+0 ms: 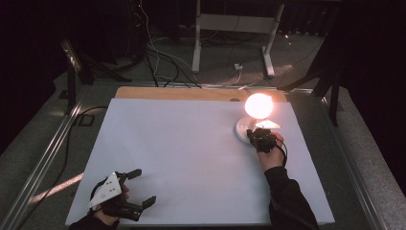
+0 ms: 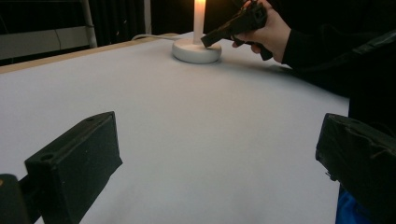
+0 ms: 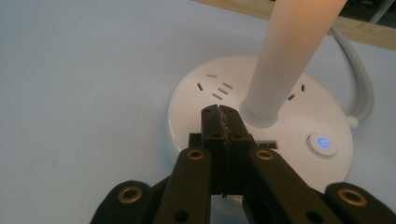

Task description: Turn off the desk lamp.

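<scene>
Right claw (image 3: pixel 219 114) pinched together into one blunt tip, pressed on the lit lamp's base (image 3: pixel 196 109) beside its glowing button (image 3: pixel 323 143); left claw (image 1: pixel 139 188) spread apart, parked on the counter (image 1: pixel 191 153).

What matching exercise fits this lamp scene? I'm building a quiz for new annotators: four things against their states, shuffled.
Column one:
1. lamp globe
2. power button
3. left gripper
4. right gripper

Column two:
A. jaws wide apart above the white sheet
B. glowing warm orange
C. jaws pressed together over the round lamp base
D. lit blue

Pairs: 1-B, 2-D, 3-A, 4-C
</scene>
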Demonstrator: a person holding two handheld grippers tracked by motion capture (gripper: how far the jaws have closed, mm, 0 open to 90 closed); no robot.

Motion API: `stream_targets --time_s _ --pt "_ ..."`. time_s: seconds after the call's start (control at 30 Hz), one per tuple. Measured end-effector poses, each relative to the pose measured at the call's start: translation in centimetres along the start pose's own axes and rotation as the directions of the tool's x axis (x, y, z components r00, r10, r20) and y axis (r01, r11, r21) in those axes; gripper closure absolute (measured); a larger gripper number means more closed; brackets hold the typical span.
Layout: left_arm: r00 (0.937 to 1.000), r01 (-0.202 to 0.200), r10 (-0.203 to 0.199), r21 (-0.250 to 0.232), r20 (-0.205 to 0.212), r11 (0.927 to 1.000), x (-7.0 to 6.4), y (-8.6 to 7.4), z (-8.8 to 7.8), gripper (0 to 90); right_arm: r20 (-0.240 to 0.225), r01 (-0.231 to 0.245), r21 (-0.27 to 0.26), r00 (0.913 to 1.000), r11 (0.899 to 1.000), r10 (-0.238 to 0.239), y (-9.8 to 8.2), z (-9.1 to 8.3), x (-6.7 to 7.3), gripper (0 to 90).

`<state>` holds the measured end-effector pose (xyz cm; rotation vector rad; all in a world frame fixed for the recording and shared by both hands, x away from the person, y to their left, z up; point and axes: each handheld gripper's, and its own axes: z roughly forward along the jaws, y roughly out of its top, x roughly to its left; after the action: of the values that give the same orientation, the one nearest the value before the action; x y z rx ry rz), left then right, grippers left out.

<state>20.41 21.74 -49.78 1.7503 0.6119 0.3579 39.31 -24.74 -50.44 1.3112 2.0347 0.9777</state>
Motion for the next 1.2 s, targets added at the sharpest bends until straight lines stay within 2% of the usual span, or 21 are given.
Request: stream_targets --time_s 0.2,0.27,0.33,0.43,0.67,1.2 --pt "1.0000 -0.001 0.001 0.000 0.002 1.0000 -0.1 0.0 0.0 0.5 0.005 0.011 -0.001 0.9999 1.000 -0.011 -0.1 0.1 -0.1 90.0" --pt "1.0000 -0.002 0.002 0.001 0.002 1.0000 -0.1 0.0 0.0 0.5 0.021 -0.006 -0.007 0.9998 1.000 0.006 -0.3 0.2 -0.2 90.0" --pt "1.0000 -0.004 0.004 0.000 0.001 1.0000 -0.1 0.0 0.0 0.5 0.012 -0.011 -0.007 0.9999 1.000 0.011 -0.3 0.1 -0.3 89.9" --pt "1.0000 -0.001 0.001 -0.001 0.000 1.0000 0.0 0.0 0.0 0.5 0.001 -0.019 -0.025 0.9998 0.999 0.019 -0.3 -0.2 -0.4 89.9" --pt "1.0000 -0.003 0.003 0.002 -0.001 1.0000 0.0 0.0 0.1 0.5 -0.014 -0.030 -0.078 0.9995 0.996 0.029 1.0 -1.6 -0.3 89.9" --pt "1.0000 -0.004 0.004 0.003 -0.001 1.0000 -0.1 0.0 0.1 0.5 -0.011 -0.033 -0.058 0.9994 0.998 0.032 0.8 -1.3 -0.4 89.9"
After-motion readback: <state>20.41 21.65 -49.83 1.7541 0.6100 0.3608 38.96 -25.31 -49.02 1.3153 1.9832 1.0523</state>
